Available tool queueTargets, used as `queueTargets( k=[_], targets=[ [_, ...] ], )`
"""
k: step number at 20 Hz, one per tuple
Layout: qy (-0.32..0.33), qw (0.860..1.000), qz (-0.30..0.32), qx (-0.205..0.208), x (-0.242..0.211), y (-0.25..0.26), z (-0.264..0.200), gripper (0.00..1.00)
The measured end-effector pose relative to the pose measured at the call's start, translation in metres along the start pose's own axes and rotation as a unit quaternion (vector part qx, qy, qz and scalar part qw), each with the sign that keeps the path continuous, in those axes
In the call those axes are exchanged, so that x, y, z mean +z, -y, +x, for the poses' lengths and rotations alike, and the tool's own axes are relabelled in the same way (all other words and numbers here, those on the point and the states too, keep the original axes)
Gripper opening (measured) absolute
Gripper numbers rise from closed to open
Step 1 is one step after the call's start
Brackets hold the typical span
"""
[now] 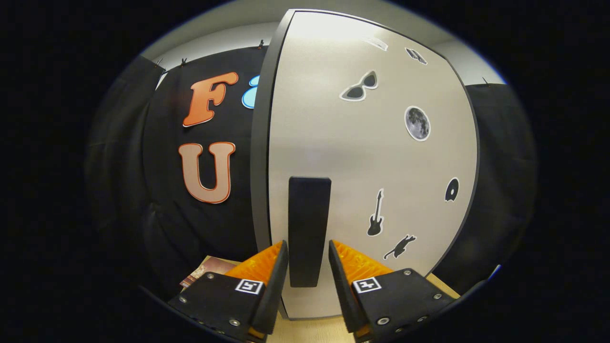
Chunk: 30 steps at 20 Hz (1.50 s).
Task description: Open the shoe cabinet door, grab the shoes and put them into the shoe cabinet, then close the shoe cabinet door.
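My gripper [308, 250] sits right at the shoe cabinet door [381, 162], its two fingers [276, 271] apart and standing either side of the tall dark handle [309, 228]. The lower part of the handle lies between the fingertips, with a thin gap showing on each side, so I judge I am around it but not yet pressing on it; whether the pads brush it I cannot tell from here.

The handle stands upright near the door's dark left edge [259, 157], which looks to be the free side. The pale door face beyond carries small stickers: sunglasses [360, 87], a moon [417, 123], a guitar [375, 214] and a cat [400, 247]. Past that edge hangs the booth's black cloth [167, 209], and low beside my left finger a brownish flat thing [209, 269] lies on the floor; I cannot make out what it is. Light wood flooring [310, 331] shows under the door. I see no shoes from this angle.

To do this step well, I should centre the handle between the fingers, close squarely so both pads bear on its flat sides, and only then pull. The pull wants to follow the door's arc, not a straight line, or the handle may twist out of my grip. I judge the task is at its opening stage, the door looking shut or nearly so
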<state>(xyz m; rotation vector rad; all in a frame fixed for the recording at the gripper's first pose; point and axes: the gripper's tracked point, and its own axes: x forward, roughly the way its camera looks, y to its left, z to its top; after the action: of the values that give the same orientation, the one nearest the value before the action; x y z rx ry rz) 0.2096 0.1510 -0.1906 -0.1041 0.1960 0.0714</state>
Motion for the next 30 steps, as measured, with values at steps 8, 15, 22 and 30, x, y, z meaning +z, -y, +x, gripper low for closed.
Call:
queueTargets(
  k=[8, 15, 22, 30],
  targets=[
    [-0.008, 1.000, -0.005, 0.026, -0.004, 0.007, -0.035, 0.30],
    [-0.011, 0.999, -0.005, 0.031, -0.008, 0.030, -0.076, 0.29],
    [-0.007, 1.000, 0.006, 0.001, -0.015, 0.054, -0.099, 0.28],
    [-0.011, 0.998, 0.022, -0.053, -0.020, 0.083, -0.120, 0.21]
  ],
)
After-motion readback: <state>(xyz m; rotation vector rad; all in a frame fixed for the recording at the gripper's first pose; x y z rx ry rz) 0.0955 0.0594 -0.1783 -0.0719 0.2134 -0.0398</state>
